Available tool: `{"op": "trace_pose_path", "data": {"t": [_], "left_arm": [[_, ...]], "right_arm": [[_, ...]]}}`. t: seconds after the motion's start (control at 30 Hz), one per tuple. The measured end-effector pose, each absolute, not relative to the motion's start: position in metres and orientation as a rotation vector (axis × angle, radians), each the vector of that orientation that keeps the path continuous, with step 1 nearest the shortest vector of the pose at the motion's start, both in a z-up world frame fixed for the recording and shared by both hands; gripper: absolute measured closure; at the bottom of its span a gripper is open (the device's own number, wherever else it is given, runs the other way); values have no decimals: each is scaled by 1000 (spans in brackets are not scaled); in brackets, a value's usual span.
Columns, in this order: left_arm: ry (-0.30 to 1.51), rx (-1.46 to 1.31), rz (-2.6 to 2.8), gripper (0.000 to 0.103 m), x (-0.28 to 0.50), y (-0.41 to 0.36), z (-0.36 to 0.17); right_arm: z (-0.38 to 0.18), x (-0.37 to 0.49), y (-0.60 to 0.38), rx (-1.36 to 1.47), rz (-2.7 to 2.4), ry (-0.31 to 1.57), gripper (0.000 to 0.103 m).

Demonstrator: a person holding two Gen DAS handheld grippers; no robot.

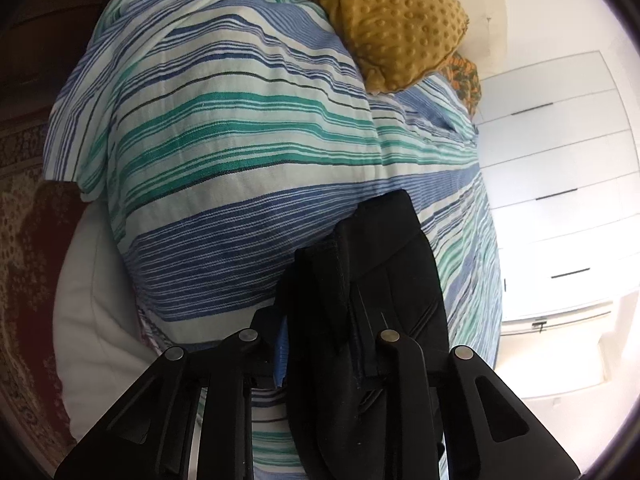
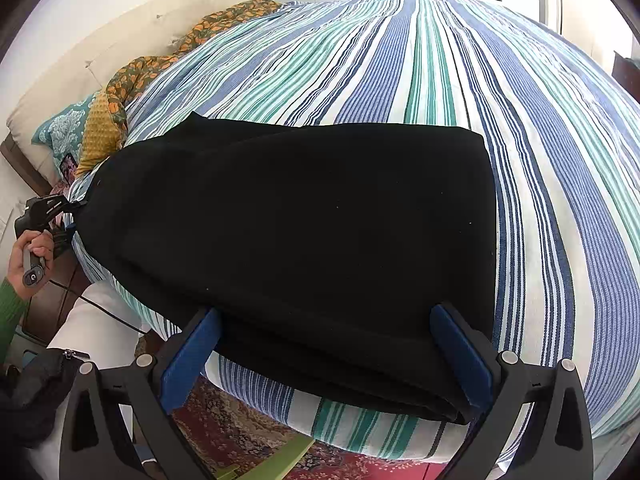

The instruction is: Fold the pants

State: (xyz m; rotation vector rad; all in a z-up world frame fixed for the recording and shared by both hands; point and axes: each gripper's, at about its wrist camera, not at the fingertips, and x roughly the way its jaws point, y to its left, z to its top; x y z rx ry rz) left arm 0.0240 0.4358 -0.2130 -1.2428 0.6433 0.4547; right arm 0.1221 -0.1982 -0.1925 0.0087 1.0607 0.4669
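The black pants lie folded lengthwise on the striped bed cover, reaching from the near bed edge toward the pillows. My right gripper is open, its blue-padded fingers standing on either side of the near end of the pants. My left gripper is shut on the far end of the pants, which fills the space between its fingers. It also shows in the right wrist view, held by a hand at the bed's left edge.
A mustard dotted pillow, a floral blanket and a teal pillow lie at the head of the bed. White drawers stand beside the bed. A patterned rug covers the floor below.
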Motion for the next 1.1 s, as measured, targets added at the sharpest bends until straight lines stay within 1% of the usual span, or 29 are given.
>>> {"op": "trace_pose_path", "data": {"t": [0.17,0.3,0.5,0.6,0.67,0.77,0.87,0.93,1.0,1.07,1.1], "left_arm": [[569,-1221,367,83,21,415,-166],[569,-1069,252,83,34,373,-115],[620,-742,32,83,60,261,-44],[684,-575,-80,83,79,188,-32],[730,-478,-150,83,90,141,-34],[825,-365,-252,83,109,73,-56],[921,-199,-341,83,124,3,-92],[995,8,-408,80,129,-49,-126],[1021,250,-432,64,122,-90,-159],[916,449,-381,60,101,-109,-163],[890,509,-376,55,91,-113,-158]], "right_arm": [[-193,122,-198,8,466,1057,0],[-192,122,-198,6,467,1051,0],[-175,122,-204,37,455,1025,1],[-148,115,-216,70,404,914,1],[-126,106,-231,98,355,800,1],[-101,96,-262,145,250,663,1],[-99,96,-292,199,151,629,1],[-105,101,-311,271,114,649,1],[-112,106,-324,348,96,670,1],[-119,110,-334,411,99,683,1],[-121,111,-338,436,100,686,1]]}}
